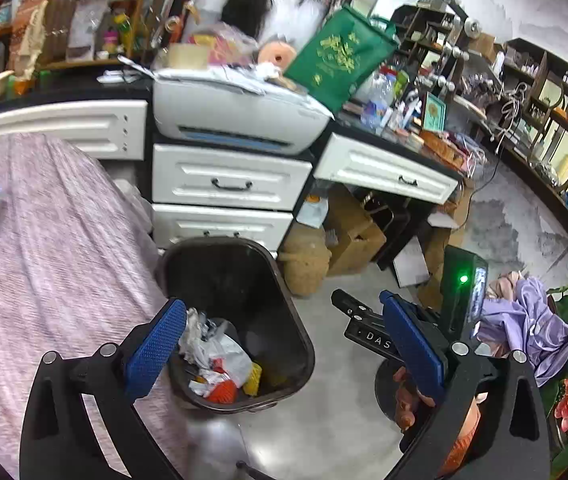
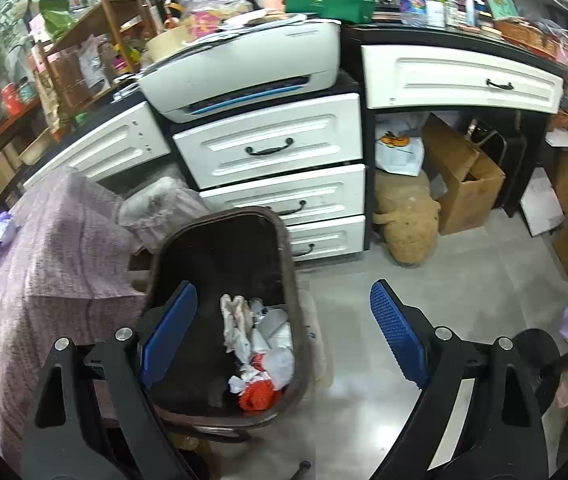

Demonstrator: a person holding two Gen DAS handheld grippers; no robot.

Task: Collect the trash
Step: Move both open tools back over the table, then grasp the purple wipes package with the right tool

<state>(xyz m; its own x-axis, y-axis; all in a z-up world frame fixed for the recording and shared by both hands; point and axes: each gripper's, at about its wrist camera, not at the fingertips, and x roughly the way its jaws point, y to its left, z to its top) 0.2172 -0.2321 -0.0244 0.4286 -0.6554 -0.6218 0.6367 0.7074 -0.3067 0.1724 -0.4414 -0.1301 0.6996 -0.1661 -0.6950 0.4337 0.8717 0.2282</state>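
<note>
Both grippers, left (image 1: pixel 284 344) and right (image 2: pixel 284 332), hang wide open and empty over the brown bin (image 1: pixel 296 320) on grey floor (image 2: pixel 464 280), cluttered white drawers (image 2: pixel 271 140) behind.

Grey floor (image 2: pixel 424 300) — white drawers (image 2: pixel 271 140), cluttered shelves (image 1: pixel 556 120)

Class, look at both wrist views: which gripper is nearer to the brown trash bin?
Left, though only by a little. The left gripper hangs over the brown trash bin, jaws open and empty. The right gripper hovers a bit further out, its left finger over the bin's rim, jaws open.
</note>
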